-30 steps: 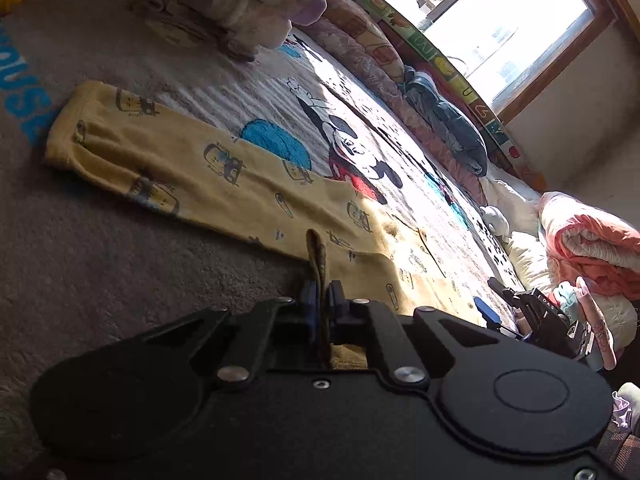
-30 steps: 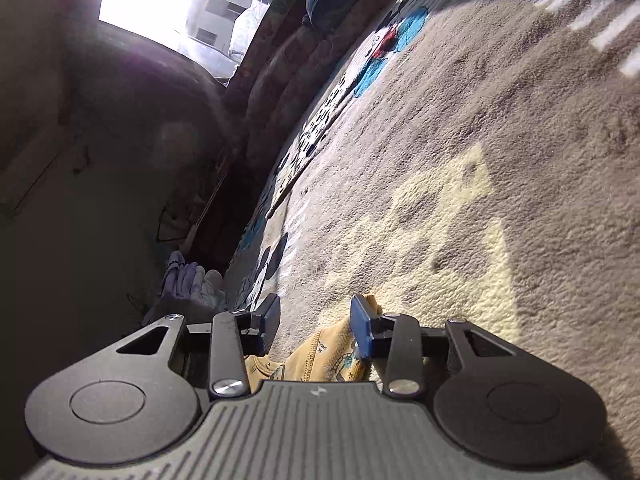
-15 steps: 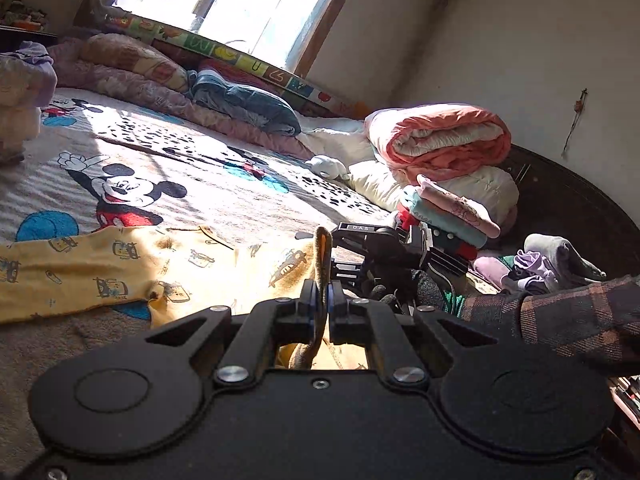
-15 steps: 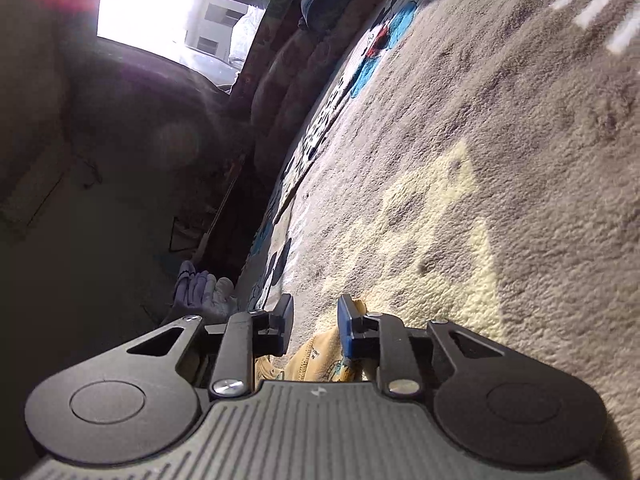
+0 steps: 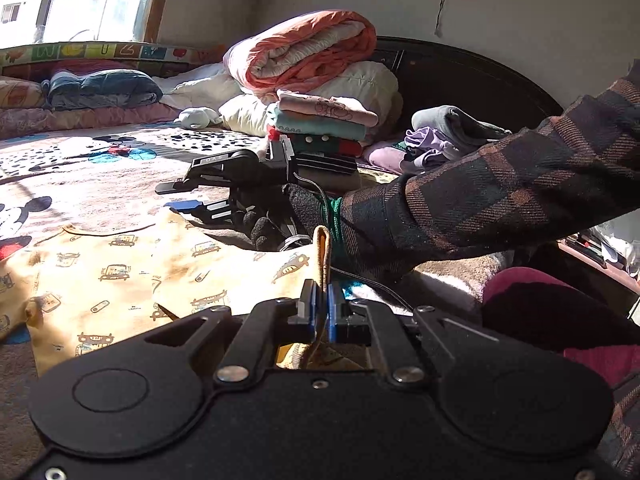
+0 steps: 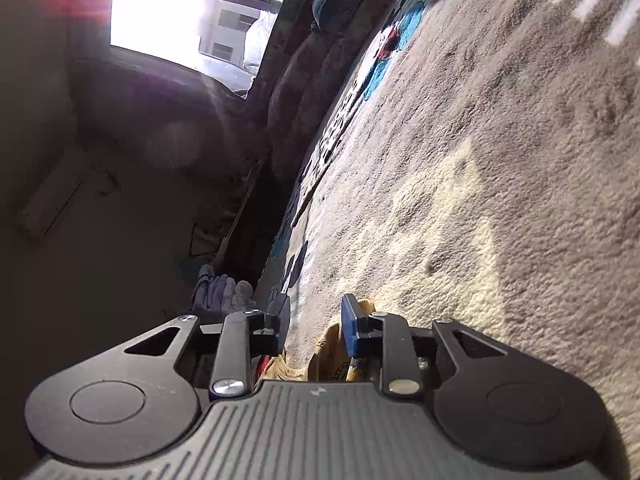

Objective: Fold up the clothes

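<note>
Left gripper (image 5: 320,304) pinches yellow garment (image 5: 120,264); right gripper (image 6: 312,330) lies low, fingers wide.

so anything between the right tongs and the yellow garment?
Nothing visible. The right tongs are open, with the yellow garment bunched in the gap between the fingers. The left tongs are shut on its waistband.
</note>
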A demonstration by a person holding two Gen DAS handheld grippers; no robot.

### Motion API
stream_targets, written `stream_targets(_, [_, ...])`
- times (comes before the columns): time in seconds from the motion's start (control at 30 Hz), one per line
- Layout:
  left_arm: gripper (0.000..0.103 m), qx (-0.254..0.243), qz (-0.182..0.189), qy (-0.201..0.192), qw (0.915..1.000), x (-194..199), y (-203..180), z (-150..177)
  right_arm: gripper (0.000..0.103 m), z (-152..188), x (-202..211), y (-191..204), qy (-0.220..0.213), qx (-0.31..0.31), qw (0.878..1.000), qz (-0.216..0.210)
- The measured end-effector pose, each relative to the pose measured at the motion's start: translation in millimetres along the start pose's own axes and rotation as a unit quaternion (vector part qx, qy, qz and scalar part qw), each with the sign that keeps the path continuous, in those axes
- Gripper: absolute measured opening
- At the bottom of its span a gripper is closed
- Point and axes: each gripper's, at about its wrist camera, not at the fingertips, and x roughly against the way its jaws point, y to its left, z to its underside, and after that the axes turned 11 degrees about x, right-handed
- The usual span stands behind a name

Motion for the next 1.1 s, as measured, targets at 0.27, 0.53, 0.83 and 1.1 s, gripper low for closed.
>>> stream_targets(0.27, [0.003, -0.044, -0.019, 0.048, 0.9977, -9.8, -6.8, 18.3, 0.028, 3.5, 0.3, 1.8, -0.002, 0.005, 1.000, 0.001])
stream_targets(0.53, [0.003, -0.130, -0.063, 0.081, 0.9861, -23.3, -23.4, 36.3, 0.028, 5.5, -4.9, 5.9, -0.003, 0.014, 1.000, 0.007])
stream_targets(0.83, [0.003, -0.253, -0.096, 0.091, 0.9582, -24.8, -52.2, 39.3, 0.028, 6.2, -10.4, 9.9, -0.004, 0.019, 1.000, 0.010])
stream_targets(1.1, [0.037, -0.257, -0.105, 0.133, 0.9516, -32.4, -56.9, 48.7, 0.026, 7.7, -7.7, 12.2, -0.002, 0.035, 0.999, 0.024])
